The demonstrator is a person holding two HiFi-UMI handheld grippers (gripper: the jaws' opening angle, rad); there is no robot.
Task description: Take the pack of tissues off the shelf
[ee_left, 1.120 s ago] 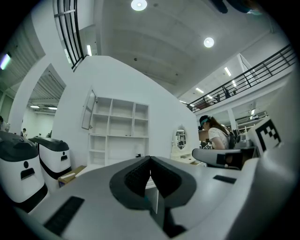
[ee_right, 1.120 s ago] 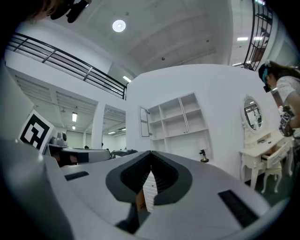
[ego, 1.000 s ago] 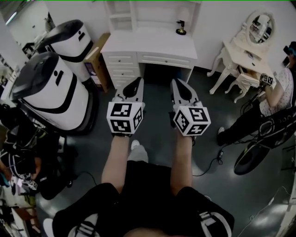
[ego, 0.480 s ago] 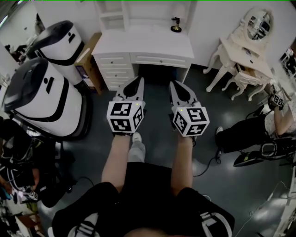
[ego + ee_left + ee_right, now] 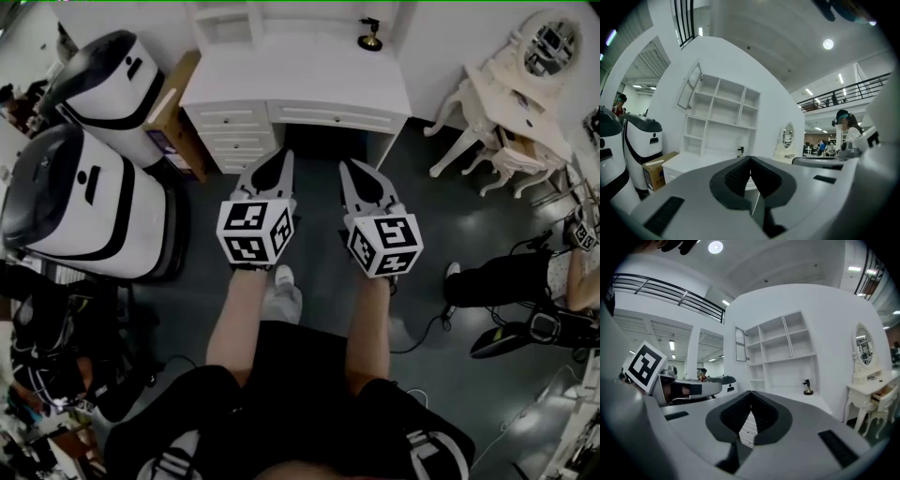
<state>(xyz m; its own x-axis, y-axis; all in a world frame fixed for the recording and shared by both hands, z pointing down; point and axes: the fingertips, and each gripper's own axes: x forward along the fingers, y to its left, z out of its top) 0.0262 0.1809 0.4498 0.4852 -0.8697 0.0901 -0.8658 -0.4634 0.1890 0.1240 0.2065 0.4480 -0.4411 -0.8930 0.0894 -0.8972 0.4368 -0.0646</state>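
Note:
A white desk (image 5: 300, 80) with an open white shelf unit (image 5: 225, 19) on its back stands ahead of me. The shelf unit (image 5: 722, 117) shows bare compartments in the left gripper view, and the same shelf unit (image 5: 780, 352) looks bare in the right gripper view. No pack of tissues is visible in any view. My left gripper (image 5: 281, 156) and right gripper (image 5: 348, 167) are held side by side above the dark floor, short of the desk. Both are shut with nothing between the jaws.
A small dark and gold figurine (image 5: 371, 37) stands on the desk top. Two big white and black machines (image 5: 84, 202) and a cardboard box (image 5: 173, 103) are on the left. A cream vanity table with a mirror (image 5: 525, 84) and a seated person (image 5: 525, 272) are on the right.
The desk looks larger and nearer than a second ago. Both grippers keep the same shut pose side by side. The person at the right sits lower in the view.

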